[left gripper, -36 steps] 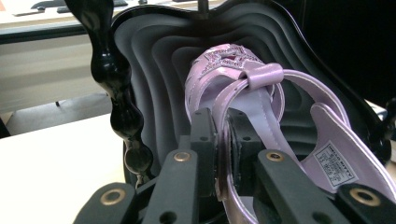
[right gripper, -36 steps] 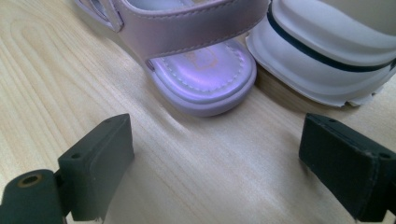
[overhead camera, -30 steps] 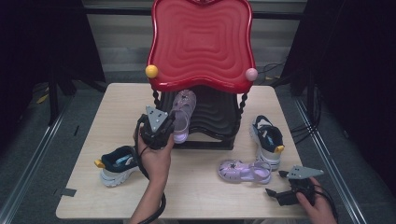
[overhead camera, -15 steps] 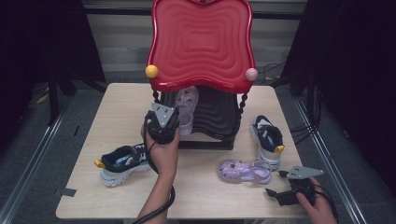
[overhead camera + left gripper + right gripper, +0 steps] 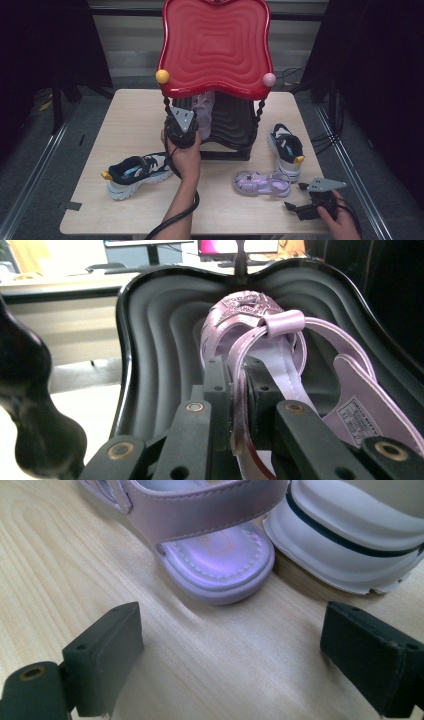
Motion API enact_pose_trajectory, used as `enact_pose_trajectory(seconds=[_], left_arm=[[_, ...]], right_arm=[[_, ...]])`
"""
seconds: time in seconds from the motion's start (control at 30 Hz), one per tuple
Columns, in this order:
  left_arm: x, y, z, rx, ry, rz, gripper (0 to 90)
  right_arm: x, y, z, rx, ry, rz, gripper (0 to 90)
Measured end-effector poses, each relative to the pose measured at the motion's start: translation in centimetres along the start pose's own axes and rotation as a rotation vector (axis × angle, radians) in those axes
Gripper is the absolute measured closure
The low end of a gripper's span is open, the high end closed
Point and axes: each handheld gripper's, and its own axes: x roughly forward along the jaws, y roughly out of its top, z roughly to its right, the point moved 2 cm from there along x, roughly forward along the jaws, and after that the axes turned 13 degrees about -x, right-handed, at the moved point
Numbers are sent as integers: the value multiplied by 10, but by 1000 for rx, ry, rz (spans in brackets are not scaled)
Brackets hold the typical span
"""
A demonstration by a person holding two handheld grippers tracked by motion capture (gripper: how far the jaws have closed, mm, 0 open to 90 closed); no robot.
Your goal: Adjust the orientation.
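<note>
Left hand-held gripper (image 5: 235, 405) clamped on lilac sandal (image 5: 260, 335) strap; ease it flat onto black lower shelf (image 5: 160, 340) before letting go; right hand-held gripper (image 5: 240, 665) wide open, empty.

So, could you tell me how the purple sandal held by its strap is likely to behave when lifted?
The purple sandal probably dangles and swings, since the left gripper pinches only its thin strap. It looks light, soft plastic. The glossy strap might slip.

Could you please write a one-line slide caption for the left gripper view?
Left claw shut on the strap of a lilac sandal, holding it over the black lower shelf.
</note>
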Motion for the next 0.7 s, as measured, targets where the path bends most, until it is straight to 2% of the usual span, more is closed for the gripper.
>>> enact_pose_trajectory(seconds=[0.1,0.3,0.47,0.57,0.6,0.7], left_arm=[[4,1,1,10,7,17,823],[12,1,2,-1,31,54,821],[18,-4,0,-30,49,76,818],[21,-7,-3,-37,57,77,815],[22,-8,-4,-50,56,75,812],[23,-13,-3,-35,57,74,797]], right_arm=[[0,0,0,1,0,0,92],[0,0,0,1,0,0,92],[0,0,0,0,0,0,92],[0,0,0,0,0,0,93],[0,0,0,0,0,0,92],[0,0,0,-1,0,0,92]])
